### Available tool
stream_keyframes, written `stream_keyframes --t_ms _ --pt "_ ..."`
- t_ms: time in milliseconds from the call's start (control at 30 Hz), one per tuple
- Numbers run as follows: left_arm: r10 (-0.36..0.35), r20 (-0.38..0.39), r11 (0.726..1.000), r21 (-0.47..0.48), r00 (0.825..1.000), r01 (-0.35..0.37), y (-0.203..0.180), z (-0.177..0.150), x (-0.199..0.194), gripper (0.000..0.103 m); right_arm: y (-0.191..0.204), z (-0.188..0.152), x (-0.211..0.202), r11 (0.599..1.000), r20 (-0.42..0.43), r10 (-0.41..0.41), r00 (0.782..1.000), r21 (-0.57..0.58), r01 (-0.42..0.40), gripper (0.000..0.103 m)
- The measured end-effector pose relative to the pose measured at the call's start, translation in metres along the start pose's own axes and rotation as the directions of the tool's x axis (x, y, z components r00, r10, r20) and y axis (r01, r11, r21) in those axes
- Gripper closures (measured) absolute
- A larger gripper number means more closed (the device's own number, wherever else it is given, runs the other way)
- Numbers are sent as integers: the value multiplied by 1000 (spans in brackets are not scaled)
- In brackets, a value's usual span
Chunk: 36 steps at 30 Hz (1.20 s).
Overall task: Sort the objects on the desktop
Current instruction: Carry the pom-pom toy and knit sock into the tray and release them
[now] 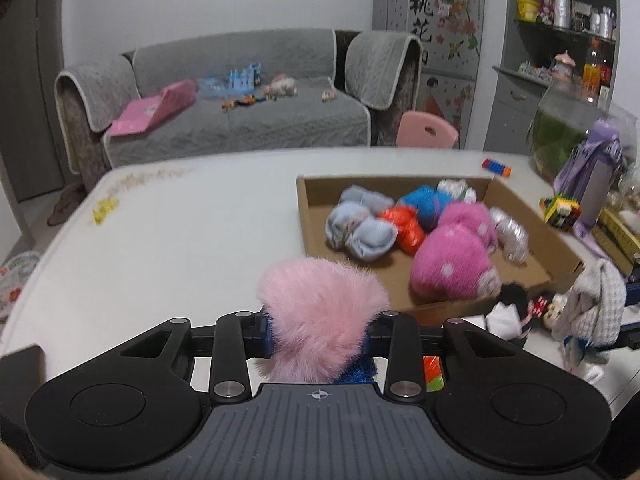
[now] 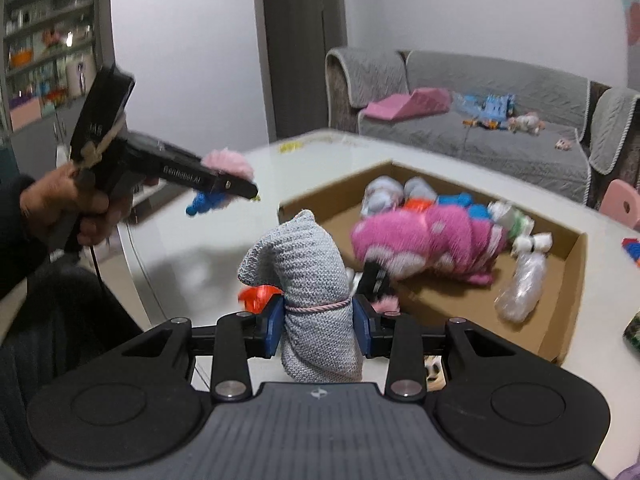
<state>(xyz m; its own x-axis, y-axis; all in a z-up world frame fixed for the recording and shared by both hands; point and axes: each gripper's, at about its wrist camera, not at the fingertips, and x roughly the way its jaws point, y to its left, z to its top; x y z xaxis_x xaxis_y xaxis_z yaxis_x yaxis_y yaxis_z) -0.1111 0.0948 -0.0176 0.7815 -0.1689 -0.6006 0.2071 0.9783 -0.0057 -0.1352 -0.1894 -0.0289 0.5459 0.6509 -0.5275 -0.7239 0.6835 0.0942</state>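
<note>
Pink fluffy toy (image 1: pixel 320 316) in left tool (image 1: pixel 318 334), perhaps blue-bodied.

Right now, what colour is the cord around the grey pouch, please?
Pink cord on the pouch; right wrist view.

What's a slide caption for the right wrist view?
Right gripper clamps a grey knitted bundle before the cardboard box; left gripper holds a pink fluffy item.
</note>
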Motion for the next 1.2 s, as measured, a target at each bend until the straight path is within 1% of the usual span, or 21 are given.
stream_keyframes --t_ms 200,400,567,767,967,1200 --pt "-8 37 1000 21 999 7 -6 21 -9 61 -13 23 -31 999 94 -6 996 45 2 70" --pt "-24 65 999 39 998 21 -18 45 -5 61 -35 44 -45 996 139 -75 987 58 68 70" --pt "-37 66 998 62 997 33 -31 58 9 61 -54 56 -40 991 138 -122 983 73 112 70" --pt "-54 68 998 46 996 51 -35 67 26 61 -74 70 -26 984 132 -163 978 90 152 70" --pt "-63 44 998 34 997 61 -33 65 47 61 -92 76 -16 978 114 -193 975 101 181 70" --pt "-64 15 997 36 998 63 -33 55 76 61 -107 73 4 974 58 -205 977 112 198 70"
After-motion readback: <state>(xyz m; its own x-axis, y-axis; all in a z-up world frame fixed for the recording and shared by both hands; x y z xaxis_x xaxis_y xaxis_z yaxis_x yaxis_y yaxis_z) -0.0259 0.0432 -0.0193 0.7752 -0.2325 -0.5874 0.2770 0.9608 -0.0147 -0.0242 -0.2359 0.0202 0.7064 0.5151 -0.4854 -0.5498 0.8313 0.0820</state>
